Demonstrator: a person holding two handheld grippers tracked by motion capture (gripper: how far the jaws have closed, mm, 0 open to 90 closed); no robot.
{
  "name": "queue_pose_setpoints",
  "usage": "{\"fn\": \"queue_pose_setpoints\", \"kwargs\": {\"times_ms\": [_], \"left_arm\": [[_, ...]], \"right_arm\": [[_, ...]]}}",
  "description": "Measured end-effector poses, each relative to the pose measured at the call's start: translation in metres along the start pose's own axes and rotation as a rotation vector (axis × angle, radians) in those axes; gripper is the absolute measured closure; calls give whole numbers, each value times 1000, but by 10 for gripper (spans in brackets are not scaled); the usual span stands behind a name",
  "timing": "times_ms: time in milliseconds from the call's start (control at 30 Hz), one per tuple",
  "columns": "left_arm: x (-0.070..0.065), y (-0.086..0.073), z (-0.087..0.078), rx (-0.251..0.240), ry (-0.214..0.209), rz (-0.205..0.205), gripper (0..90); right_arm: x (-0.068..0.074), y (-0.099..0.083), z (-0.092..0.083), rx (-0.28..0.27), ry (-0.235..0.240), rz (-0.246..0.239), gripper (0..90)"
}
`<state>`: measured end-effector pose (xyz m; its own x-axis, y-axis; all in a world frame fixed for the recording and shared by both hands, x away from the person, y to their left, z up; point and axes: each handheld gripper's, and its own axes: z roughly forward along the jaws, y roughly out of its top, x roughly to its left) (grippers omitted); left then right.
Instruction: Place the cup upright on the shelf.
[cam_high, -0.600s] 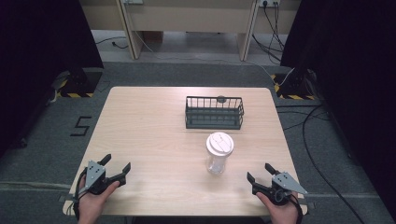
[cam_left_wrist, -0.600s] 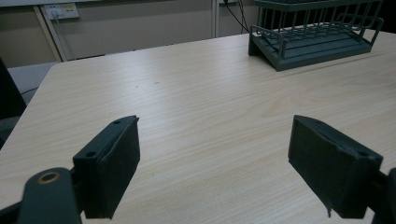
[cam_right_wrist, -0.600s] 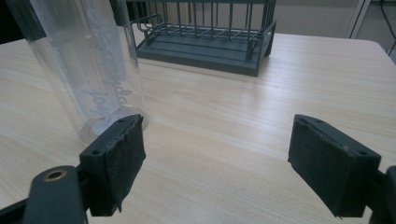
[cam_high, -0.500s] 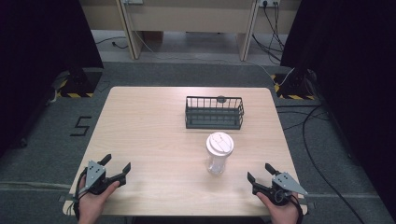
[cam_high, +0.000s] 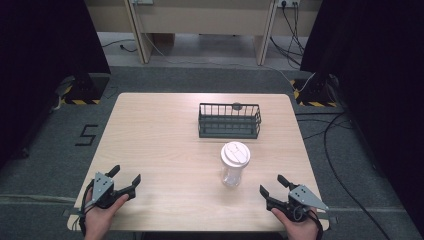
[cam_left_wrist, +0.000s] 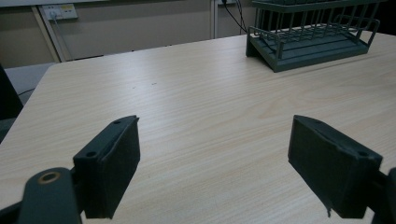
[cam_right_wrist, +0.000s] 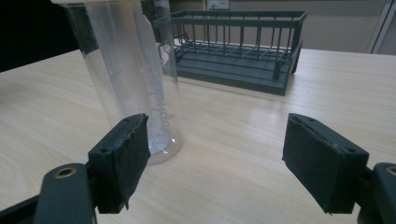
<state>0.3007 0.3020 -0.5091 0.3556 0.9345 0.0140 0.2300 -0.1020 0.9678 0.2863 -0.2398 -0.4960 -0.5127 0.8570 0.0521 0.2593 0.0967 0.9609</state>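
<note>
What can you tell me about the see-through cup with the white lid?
The cup is tall, clear and looks like plastic, with a round white lid on top and faint writing on its side. It stands upright on the wooden table, in front of the dark rack. It looks empty. Nothing holds it; only the table touches it.

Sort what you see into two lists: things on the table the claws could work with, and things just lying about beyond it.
Likely for the job:
cup, clear, white lid, upright
rack, dark wire, behind the cup
left claw and right claw, both open, at the near edge

Just lying about:
cables on the floor
floor mark
</note>
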Motion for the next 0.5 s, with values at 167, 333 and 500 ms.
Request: {"fn": "queue_pose_setpoints", "kwargs": {"times_ms": [167,333,500], "left_arm": [[-1,0,0,0,-2,1,163],[-1,0,1,-1,-7,-2,163],[-2,0,1,-2,-10,0,164]], "right_arm": [[4,5,4,-10,25,-12,227],[13,8,12,-1,64,-35,225],[19,9,22,12,84,-50,222]]}}
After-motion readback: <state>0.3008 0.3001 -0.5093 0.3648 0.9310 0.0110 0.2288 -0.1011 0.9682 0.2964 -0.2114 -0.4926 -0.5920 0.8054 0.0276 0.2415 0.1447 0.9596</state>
